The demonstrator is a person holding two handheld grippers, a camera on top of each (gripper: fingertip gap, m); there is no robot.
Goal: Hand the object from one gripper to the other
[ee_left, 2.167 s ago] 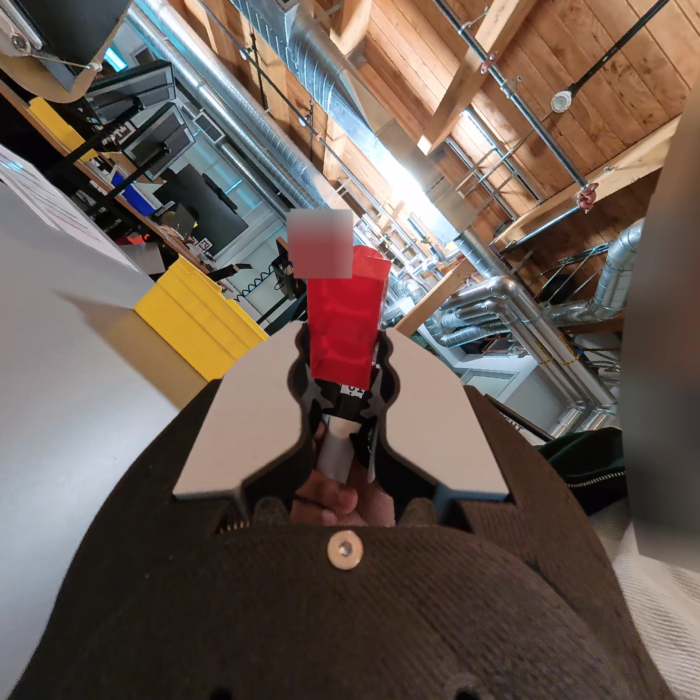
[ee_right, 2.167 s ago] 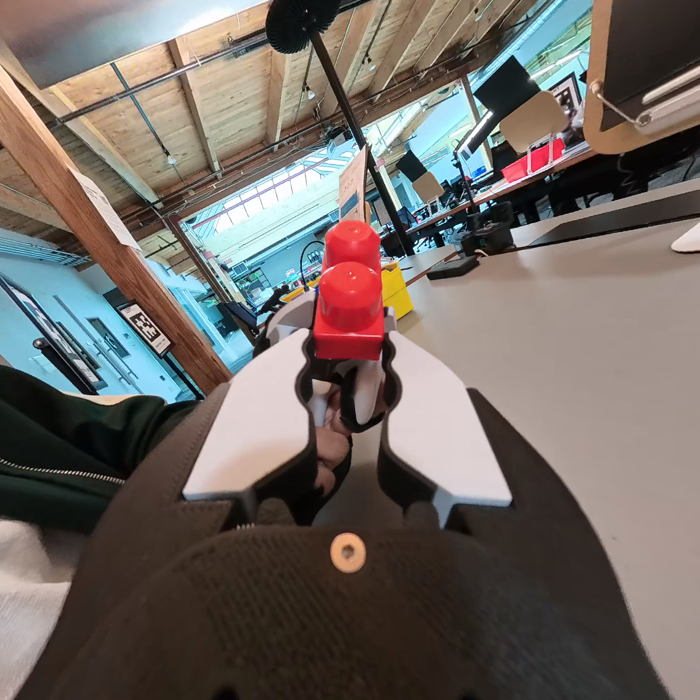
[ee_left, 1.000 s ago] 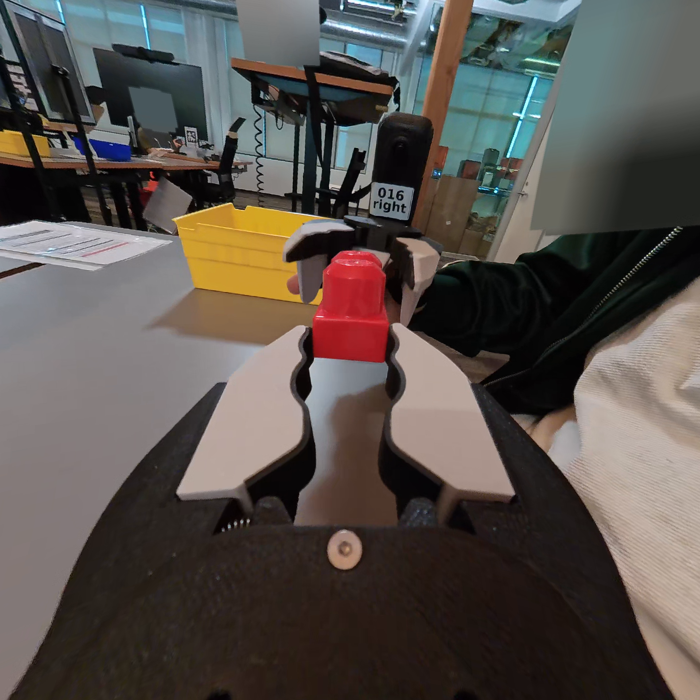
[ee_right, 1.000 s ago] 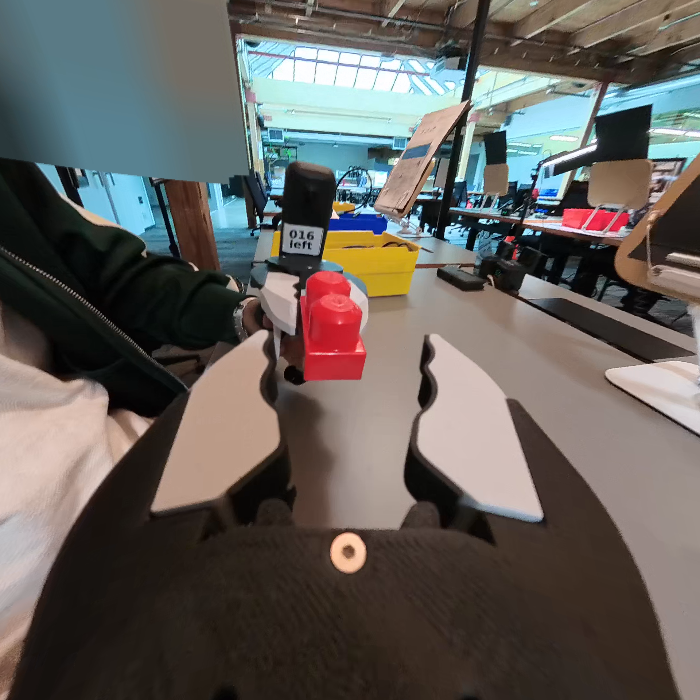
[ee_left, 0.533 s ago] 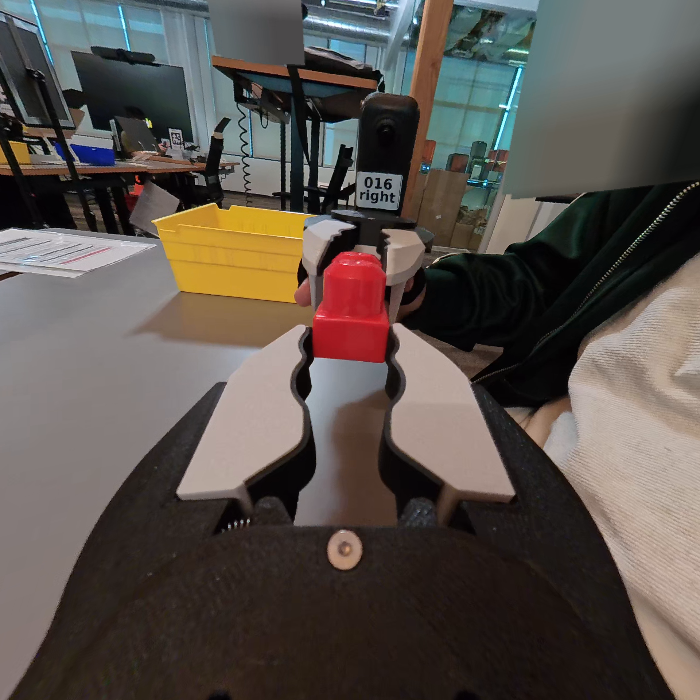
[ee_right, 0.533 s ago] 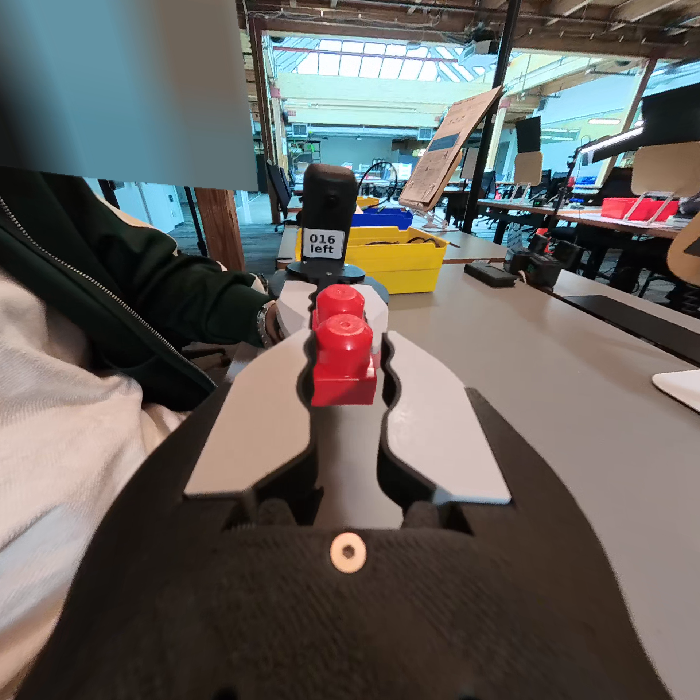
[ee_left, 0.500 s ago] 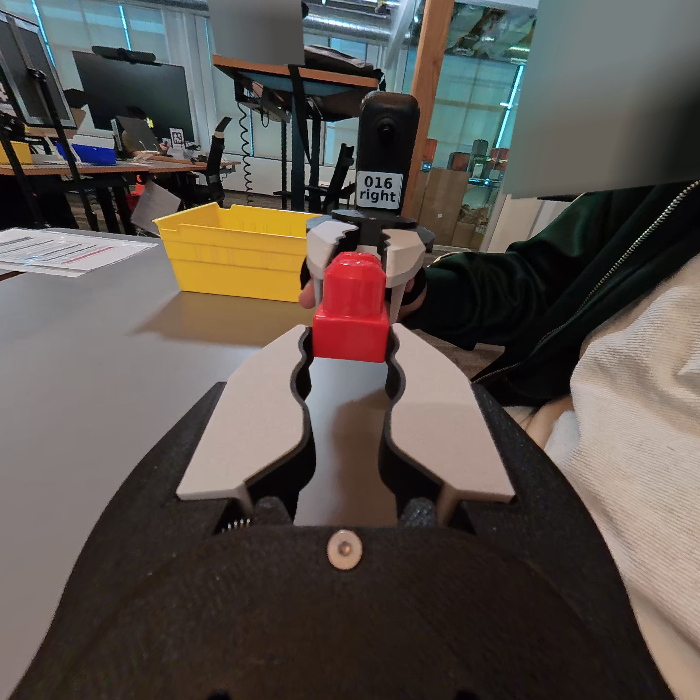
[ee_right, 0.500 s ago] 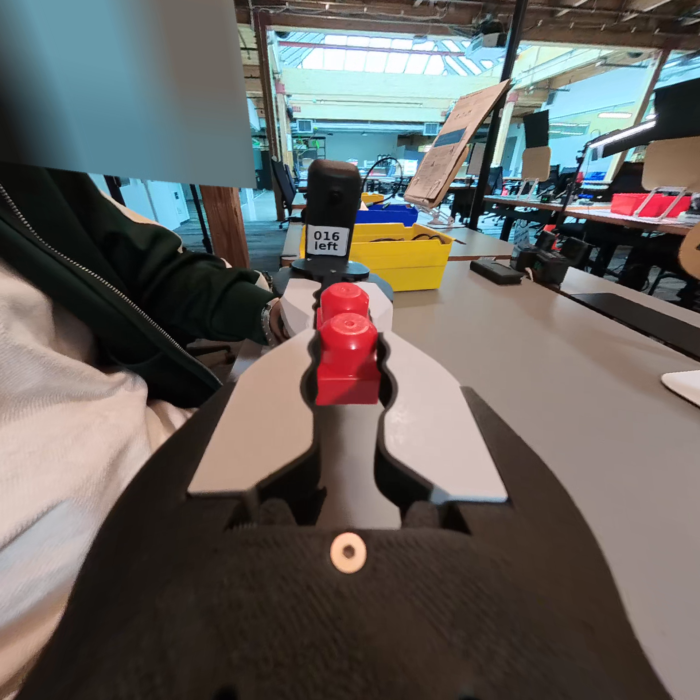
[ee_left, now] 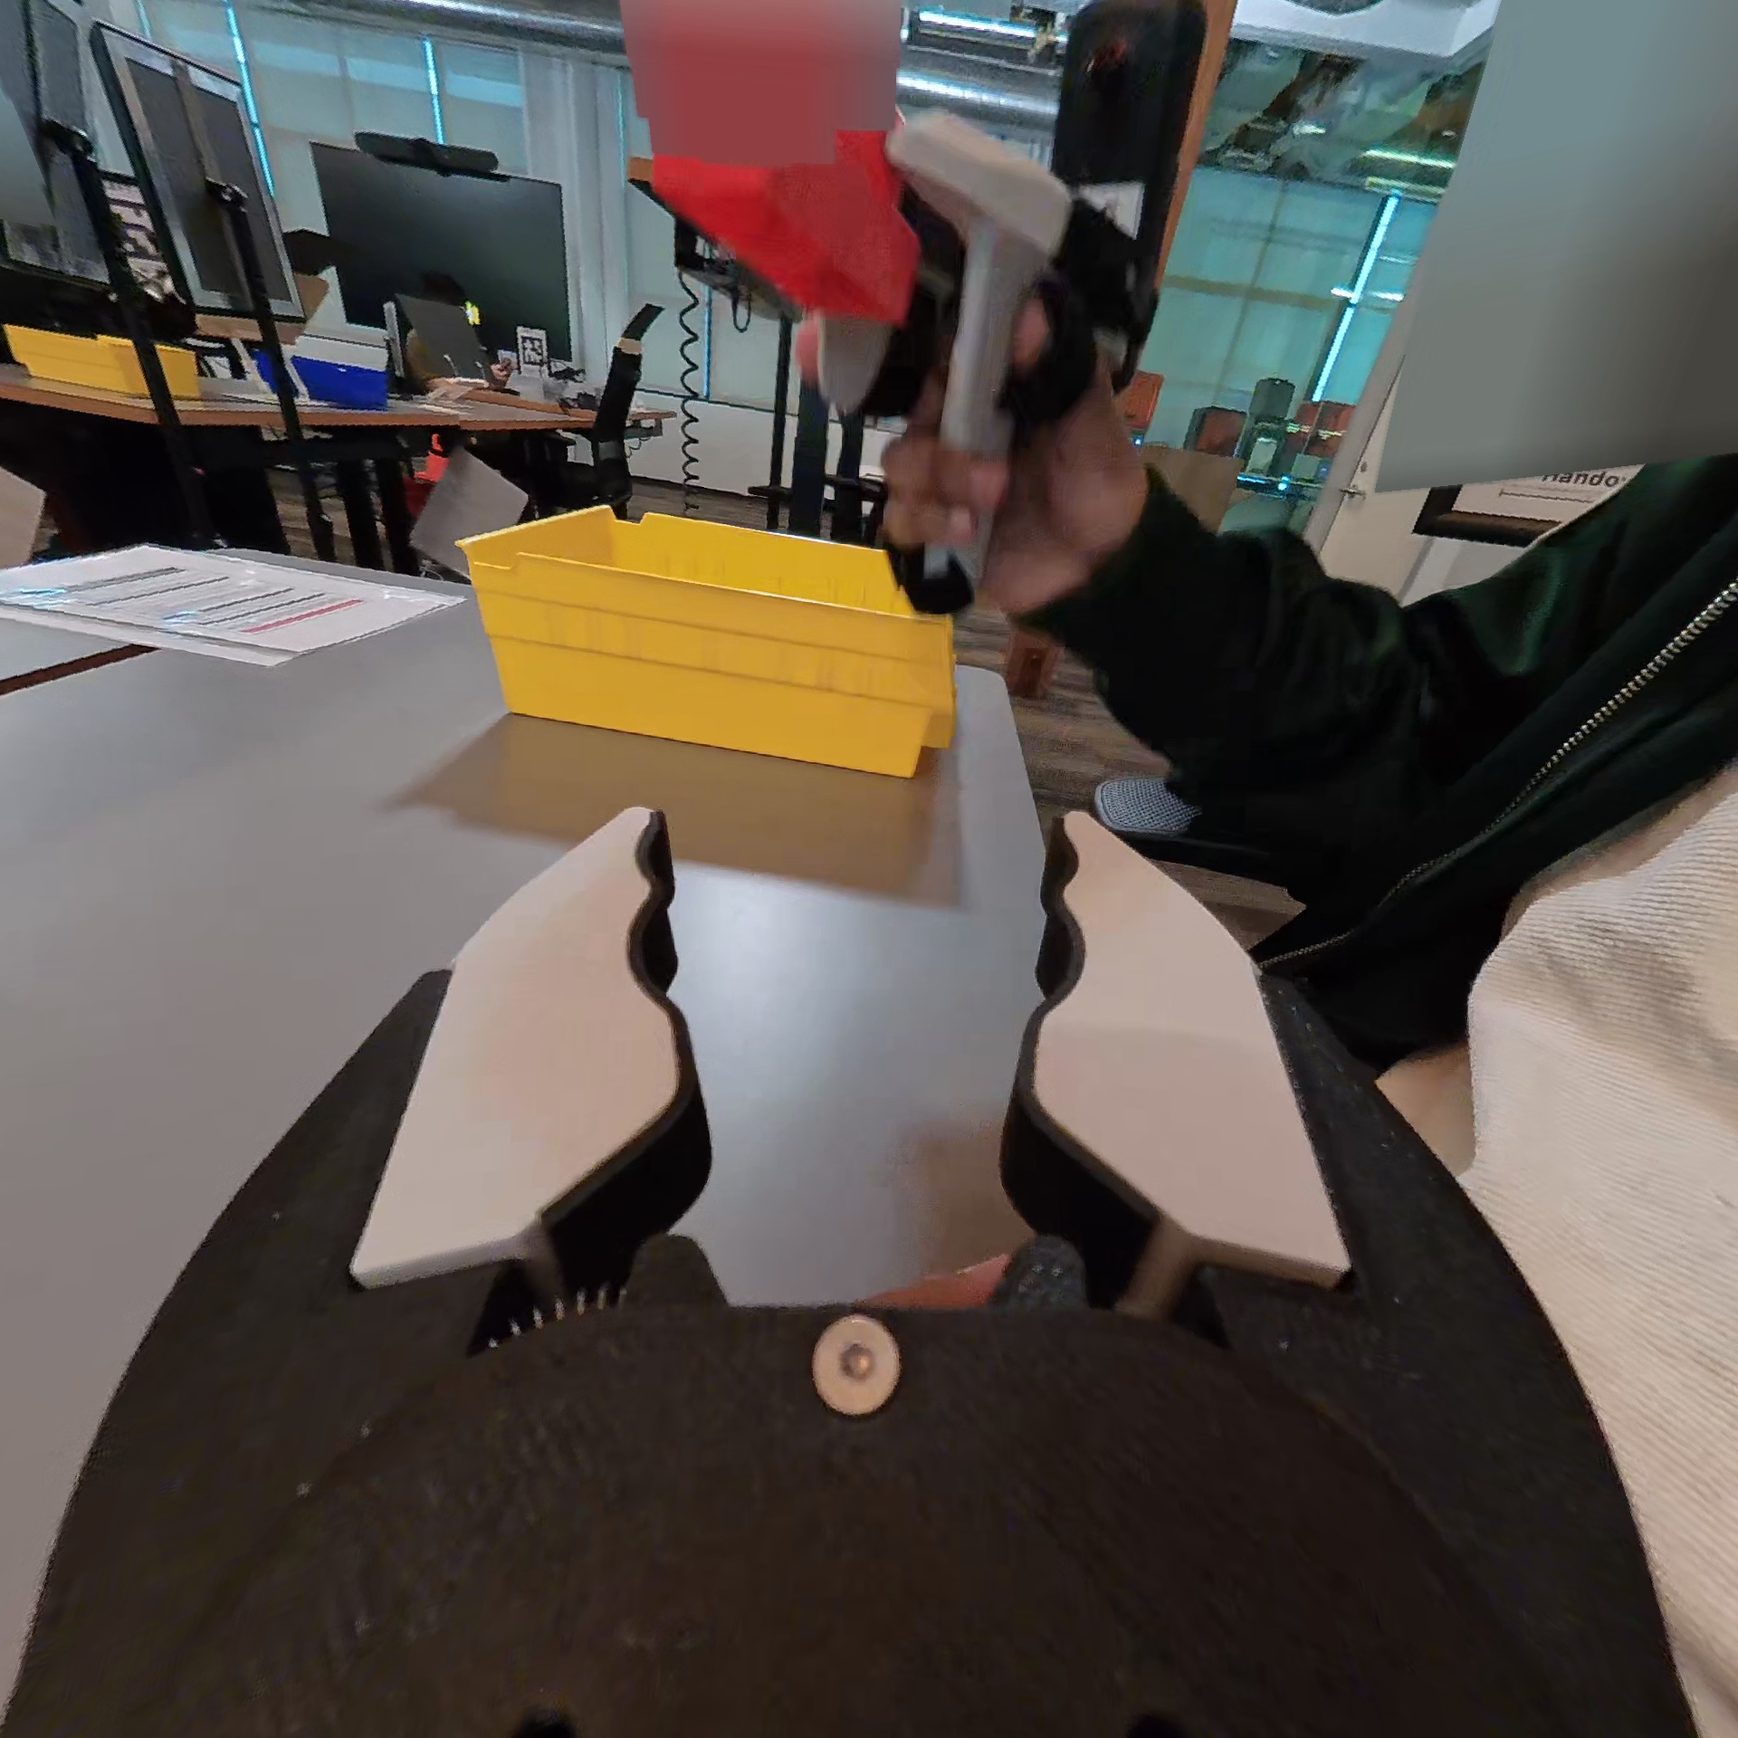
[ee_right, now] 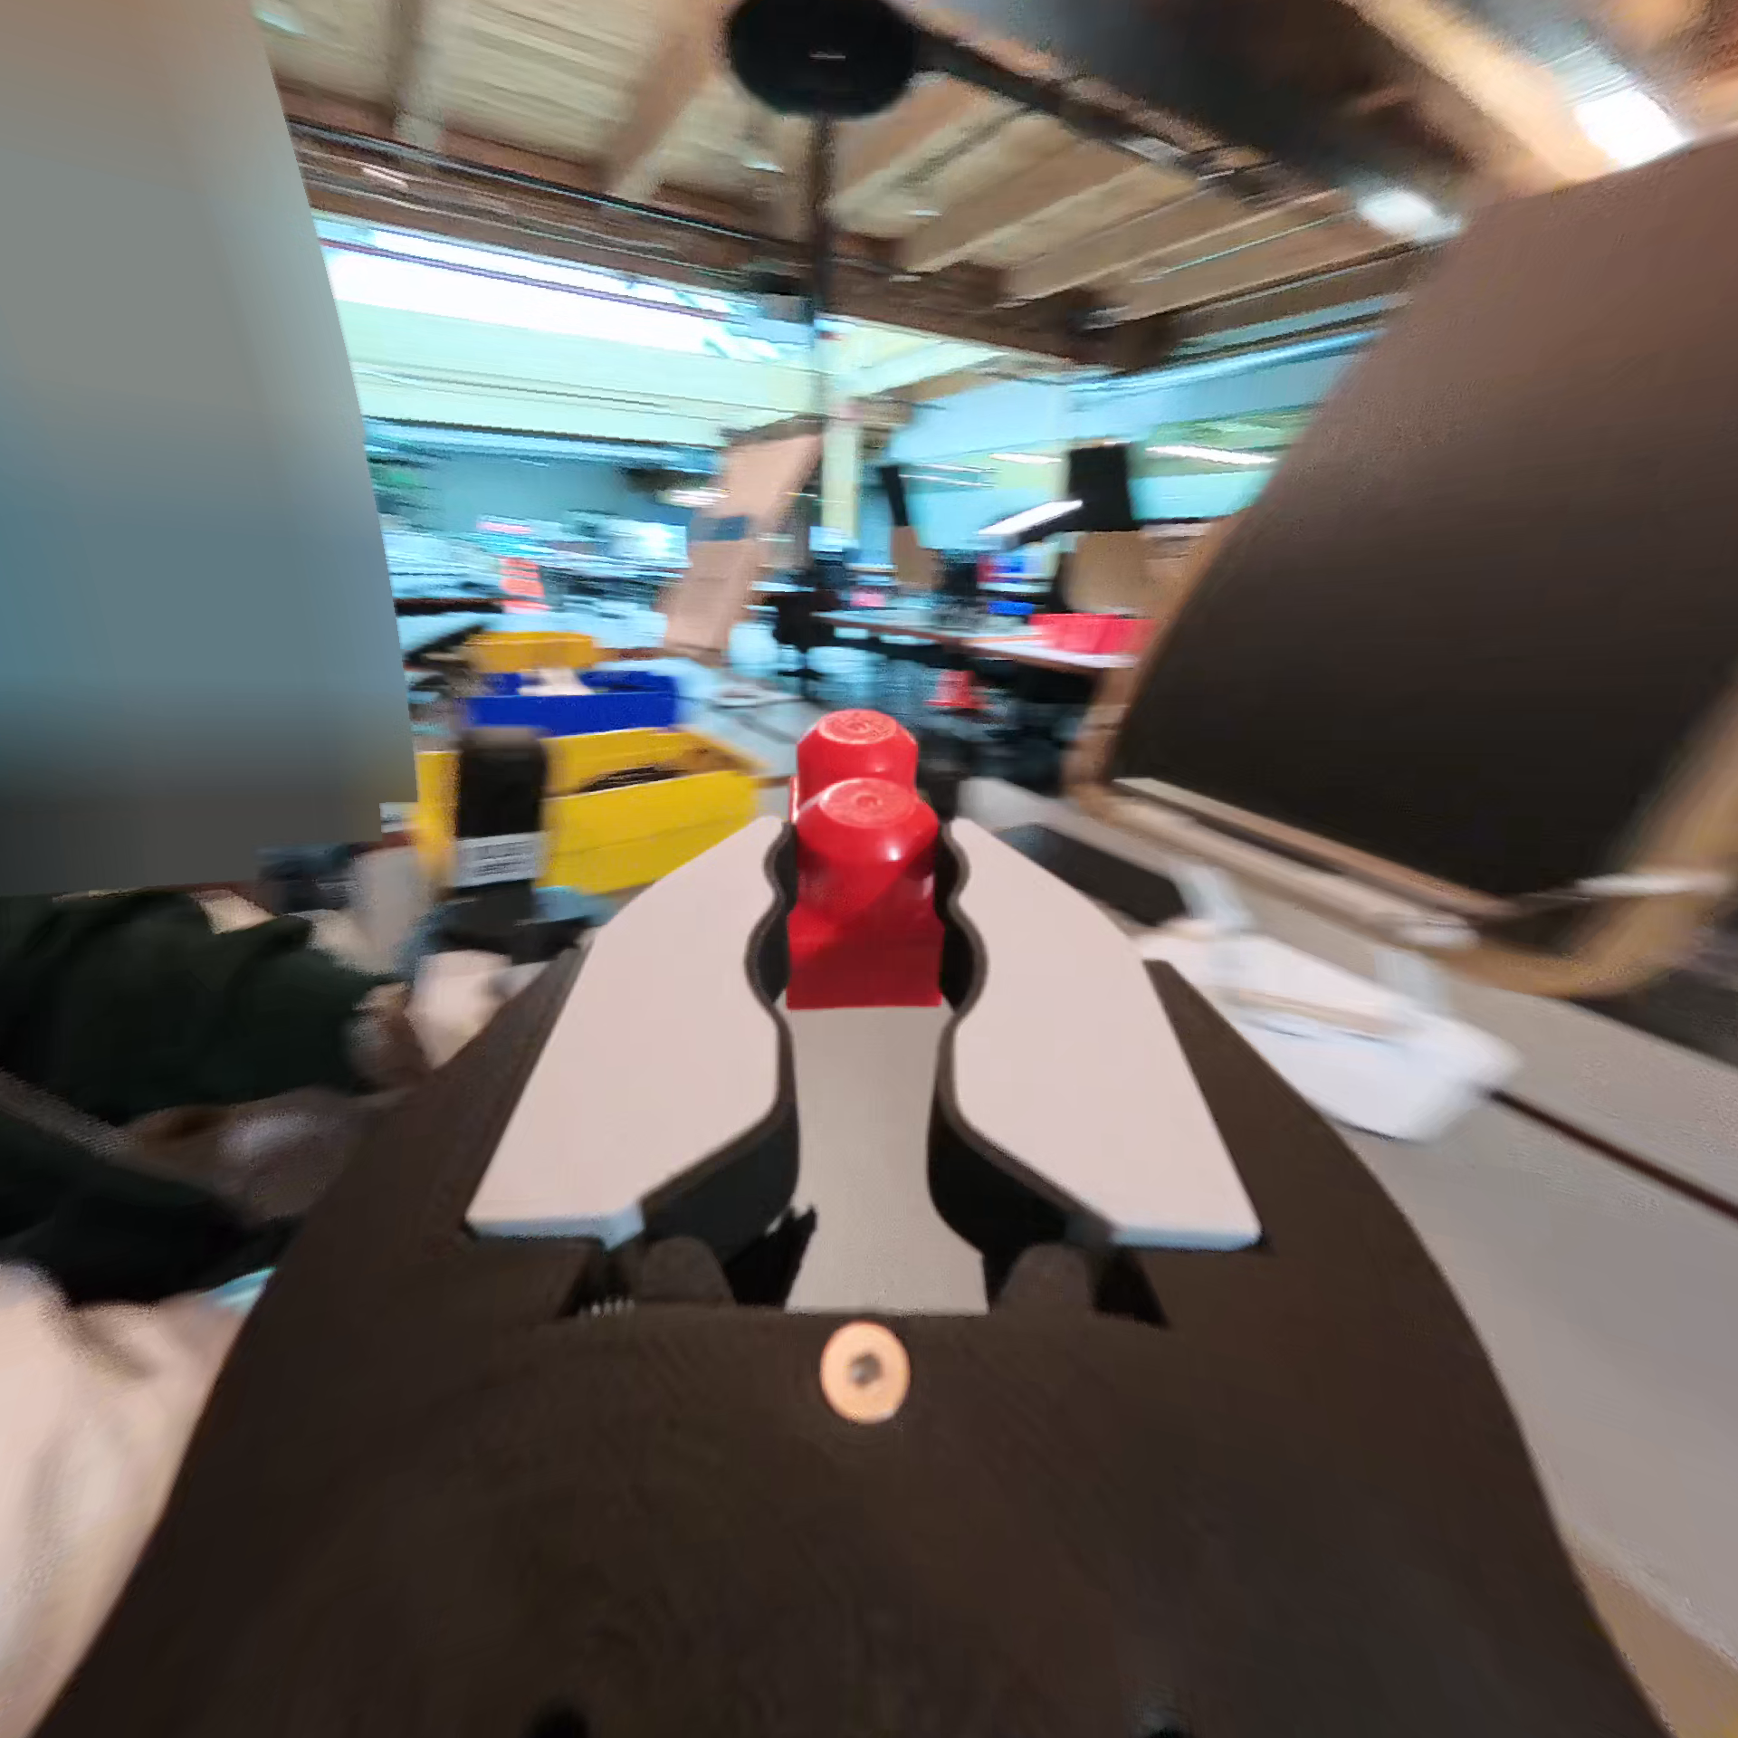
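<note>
Each gripper, the left gripper (ee_left: pixel 856 846) and the right gripper (ee_right: pixel 863 837), has two pale grey fingers (ee_left: pixel 564 1053) with wavy black inner edges, set in a rough black printed body with a round silver screw (ee_left: pixel 855 1364). The person wears a dark green zip jacket (ee_left: pixel 1364 715) over a ribbed cream top (ee_left: pixel 1599 1082).

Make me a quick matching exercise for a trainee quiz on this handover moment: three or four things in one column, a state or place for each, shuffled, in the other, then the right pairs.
Column A
1. left claw
2. right claw
3. red block
4. yellow bin

Column B
a. stands on the grey table
b. open, nothing between its fingers
c. shut on a toy block
d. held up off the table, two studs on top

Pairs: 1-b, 2-c, 3-d, 4-a
</note>
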